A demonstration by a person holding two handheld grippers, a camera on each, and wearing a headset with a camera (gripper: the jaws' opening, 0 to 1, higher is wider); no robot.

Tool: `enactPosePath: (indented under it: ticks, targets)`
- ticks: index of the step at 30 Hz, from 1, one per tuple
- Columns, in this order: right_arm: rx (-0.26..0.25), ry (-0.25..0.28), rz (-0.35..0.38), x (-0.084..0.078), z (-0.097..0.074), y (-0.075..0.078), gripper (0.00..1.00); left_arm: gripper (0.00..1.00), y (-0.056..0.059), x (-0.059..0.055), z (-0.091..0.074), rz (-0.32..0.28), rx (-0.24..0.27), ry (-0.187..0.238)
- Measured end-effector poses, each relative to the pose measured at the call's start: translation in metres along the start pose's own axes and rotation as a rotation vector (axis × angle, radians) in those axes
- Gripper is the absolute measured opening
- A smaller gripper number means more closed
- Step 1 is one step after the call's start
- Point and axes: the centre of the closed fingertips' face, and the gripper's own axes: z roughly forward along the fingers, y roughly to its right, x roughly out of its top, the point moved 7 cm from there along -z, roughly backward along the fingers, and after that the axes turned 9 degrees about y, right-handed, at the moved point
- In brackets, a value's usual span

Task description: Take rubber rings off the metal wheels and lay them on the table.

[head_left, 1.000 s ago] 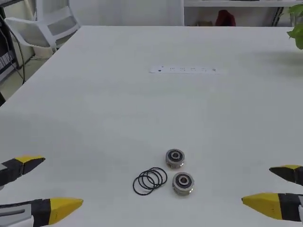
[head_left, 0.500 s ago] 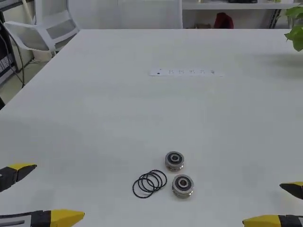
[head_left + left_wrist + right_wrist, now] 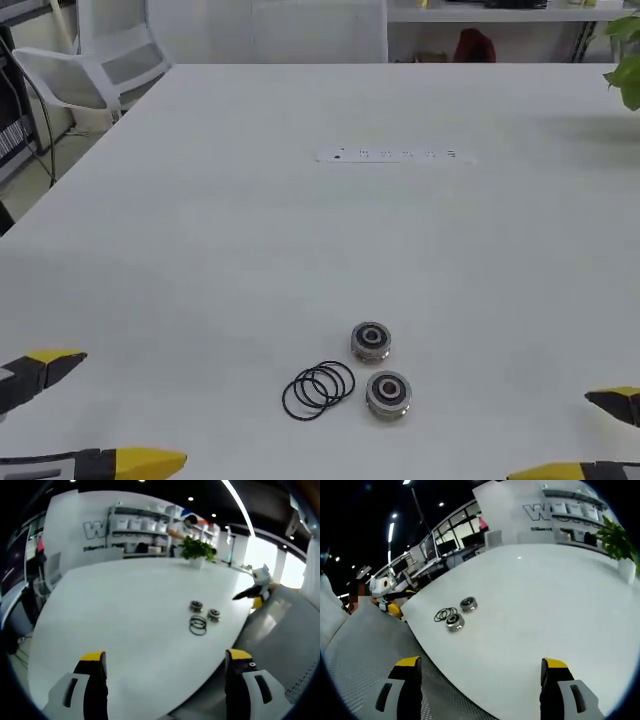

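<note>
Hovering at the near edge of the table [image 3: 300,230], the left claw [image 3: 112,410] has its yellow-tipped jaws spread wide and nothing between them. The right claw [image 3: 562,436] is at the same near edge, well apart from it, with its jaws just as wide and also empty.

Between the two claws, a little further onto the table than either, lie the task's things. The rubber rings [image 3: 318,388] are a small bunch of thin black loops that lie flat on the white top and overlap one another. They are on the side of the group nearer the left claw. Just beside them, toward the right claw, sits the near wheel [image 3: 388,392]. The far wheel [image 3: 371,340] is just beyond it, further from both claws. Both wheels lie flat with the dark hub up. Whether a ring is left in either groove is too small to tell.

From the left gripper view, the rings and wheels are ahead and to the right of that claw's jaws. From the right gripper view, they are ahead and to the left. Neither claw touches any of them.

Well beyond the wheels, a white power strip [image 3: 395,154] lies on the table.
</note>
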Motion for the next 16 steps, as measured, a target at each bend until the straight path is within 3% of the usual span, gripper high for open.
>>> enactPosePath:
  ticks: [16]
  targets:
    - [0.022,-0.032,-0.025,-0.0032,0.0017,-0.0041,0.99,0.98,0.0042,0.0006,0.0036,-0.004,-0.014,0.009]
